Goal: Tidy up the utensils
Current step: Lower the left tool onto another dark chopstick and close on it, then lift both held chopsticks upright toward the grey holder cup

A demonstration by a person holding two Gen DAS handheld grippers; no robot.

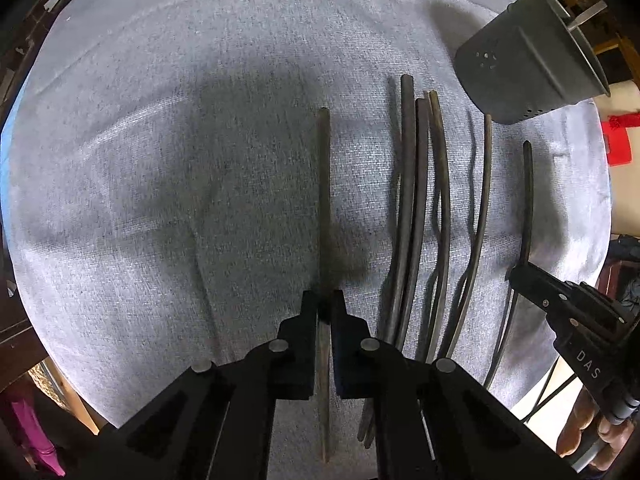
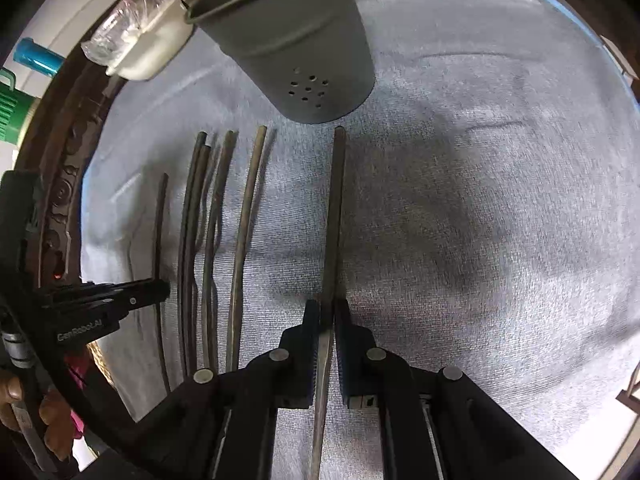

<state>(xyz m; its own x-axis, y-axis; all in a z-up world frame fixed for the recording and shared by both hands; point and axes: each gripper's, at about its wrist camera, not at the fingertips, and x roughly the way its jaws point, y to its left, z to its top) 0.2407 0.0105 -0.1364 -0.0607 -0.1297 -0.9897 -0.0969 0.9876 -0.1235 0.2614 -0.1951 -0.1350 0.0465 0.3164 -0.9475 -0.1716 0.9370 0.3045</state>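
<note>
Several dark chopsticks lie side by side on a grey-blue cloth. My left gripper [image 1: 324,300] is shut on one chopstick [image 1: 324,184] that points away along the fingers. My right gripper [image 2: 327,308] is shut on another chopstick [image 2: 335,208]; its far tip is just short of the grey perforated utensil holder [image 2: 304,44]. The holder also shows at the top right of the left wrist view [image 1: 528,68]. Loose chopsticks lie between the two grippers [image 1: 412,200] [image 2: 208,232]. Each gripper shows in the other's view, the right [image 1: 516,274] and the left [image 2: 162,288].
The cloth [image 1: 160,160] covers a round table with a dark carved rim [image 2: 60,200]. A white tub with plastic wrap [image 2: 148,48] sits by the holder. A red object [image 1: 618,140] is beyond the table's right edge.
</note>
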